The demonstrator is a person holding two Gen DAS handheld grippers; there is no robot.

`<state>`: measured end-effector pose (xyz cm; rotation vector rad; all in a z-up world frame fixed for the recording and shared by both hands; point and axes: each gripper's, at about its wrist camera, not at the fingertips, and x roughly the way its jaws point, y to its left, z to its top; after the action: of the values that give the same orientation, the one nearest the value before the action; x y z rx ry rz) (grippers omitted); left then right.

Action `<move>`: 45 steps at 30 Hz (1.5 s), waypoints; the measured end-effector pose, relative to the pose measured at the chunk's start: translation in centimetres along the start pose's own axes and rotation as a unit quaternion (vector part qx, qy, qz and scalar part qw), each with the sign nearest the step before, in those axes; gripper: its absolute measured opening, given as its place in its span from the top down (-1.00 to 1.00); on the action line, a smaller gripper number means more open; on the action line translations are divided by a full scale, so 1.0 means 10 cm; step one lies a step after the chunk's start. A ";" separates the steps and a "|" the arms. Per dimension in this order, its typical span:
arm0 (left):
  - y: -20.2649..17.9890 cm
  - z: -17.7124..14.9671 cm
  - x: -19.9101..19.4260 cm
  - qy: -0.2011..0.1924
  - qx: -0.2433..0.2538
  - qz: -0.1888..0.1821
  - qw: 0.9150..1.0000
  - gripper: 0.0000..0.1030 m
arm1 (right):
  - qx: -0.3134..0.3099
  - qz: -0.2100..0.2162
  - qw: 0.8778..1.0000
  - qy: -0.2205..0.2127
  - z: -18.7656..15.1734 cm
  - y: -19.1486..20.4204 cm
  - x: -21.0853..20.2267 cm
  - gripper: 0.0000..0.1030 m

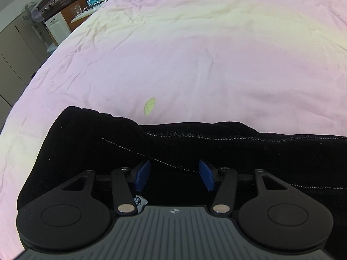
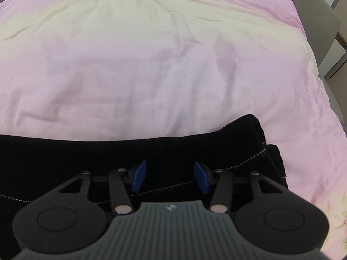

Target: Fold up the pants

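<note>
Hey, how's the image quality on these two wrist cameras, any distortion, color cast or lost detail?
Left wrist view: fisheye bends the bed edge, yellowish cast across the pink cover, black pants lose detail except the white stitching, open left claw sharp. Right wrist view: same curvature and yellow patch, pants nearly featureless, open right claw sharp.

black tongs [image 1: 174,174] — blue pads [image 1: 143,175]

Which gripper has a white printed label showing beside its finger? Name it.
The left gripper: a white printed label peeks out by its left finger. The right gripper shows only black pants.
</note>
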<state>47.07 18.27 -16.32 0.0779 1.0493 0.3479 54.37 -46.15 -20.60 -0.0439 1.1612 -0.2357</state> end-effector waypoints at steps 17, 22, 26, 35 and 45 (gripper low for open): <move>-1.20 -0.60 -1.57 -0.074 0.120 -0.130 0.981 -0.21 | 0.119 0.087 0.989 -0.022 -0.81 -1.14 -1.08 0.02; -1.92 -0.88 -1.83 -0.085 0.164 -0.185 0.965 -0.21 | 0.169 0.099 0.980 -0.025 -1.11 -1.43 -1.12 0.02; -2.39 -1.10 -1.87 -0.071 0.143 -0.232 0.960 -0.21 | 0.249 0.147 0.957 -0.017 -1.24 -1.64 -0.88 0.00; -3.21 -1.37 -1.86 -0.052 0.120 -0.289 0.948 -0.14 | 0.363 0.201 0.910 0.002 -1.32 -1.71 -0.33 -0.28; -3.59 -1.53 -1.54 0.005 0.118 -0.223 0.968 -0.13 | 0.275 0.182 0.943 -0.045 -1.19 -1.57 -0.36 0.34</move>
<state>35.74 -21.99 -19.27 0.0510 1.0818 -0.1856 39.64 -59.62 -19.67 0.6437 0.9575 -0.2190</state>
